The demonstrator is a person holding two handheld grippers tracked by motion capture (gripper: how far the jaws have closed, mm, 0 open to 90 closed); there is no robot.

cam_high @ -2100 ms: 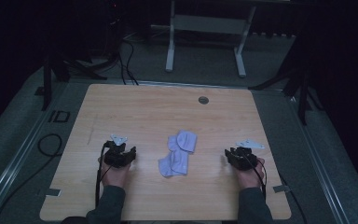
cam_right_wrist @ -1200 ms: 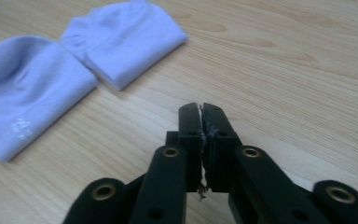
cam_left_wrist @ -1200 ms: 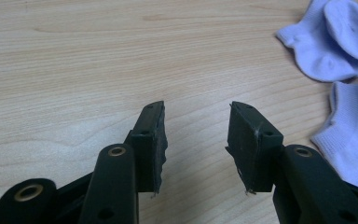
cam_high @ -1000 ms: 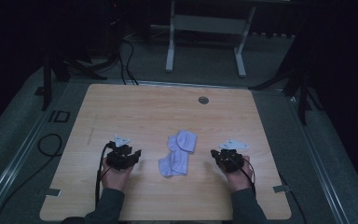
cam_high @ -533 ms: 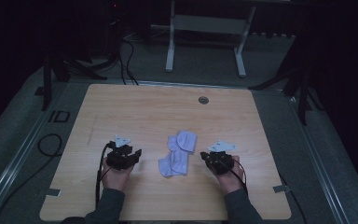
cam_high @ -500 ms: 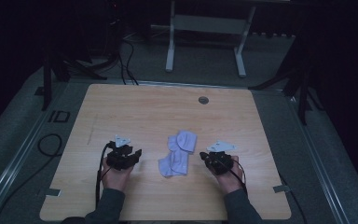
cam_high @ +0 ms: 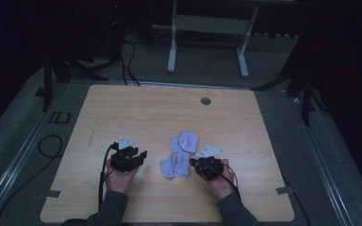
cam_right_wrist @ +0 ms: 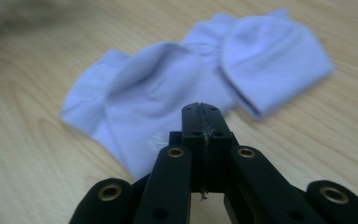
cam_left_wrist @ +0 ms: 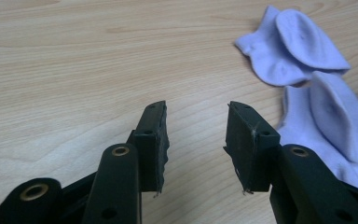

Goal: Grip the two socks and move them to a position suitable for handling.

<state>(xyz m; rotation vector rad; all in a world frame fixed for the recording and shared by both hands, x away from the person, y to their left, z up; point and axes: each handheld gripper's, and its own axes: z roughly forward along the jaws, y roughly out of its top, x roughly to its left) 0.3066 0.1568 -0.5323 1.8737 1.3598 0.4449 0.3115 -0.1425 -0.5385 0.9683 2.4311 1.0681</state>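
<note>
The wooden table (cam_high: pixel 136 108) carries a pair of lilac socks (cam_high: pixel 180 155), lying overlapped between both tools. The left gripper (cam_left_wrist: pixel 196 135) stands open and empty, socks just off its right pad. The right gripper (cam_right_wrist: pixel 200 122) is pressed shut, empty, tips probably at the sock edge. This looks like the approach: next it must open to pinch fabric.

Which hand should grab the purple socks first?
Probably the left gripper: its jaws stand open beside the socks. The right gripper is nearer them, but its jaws are shut.
</note>
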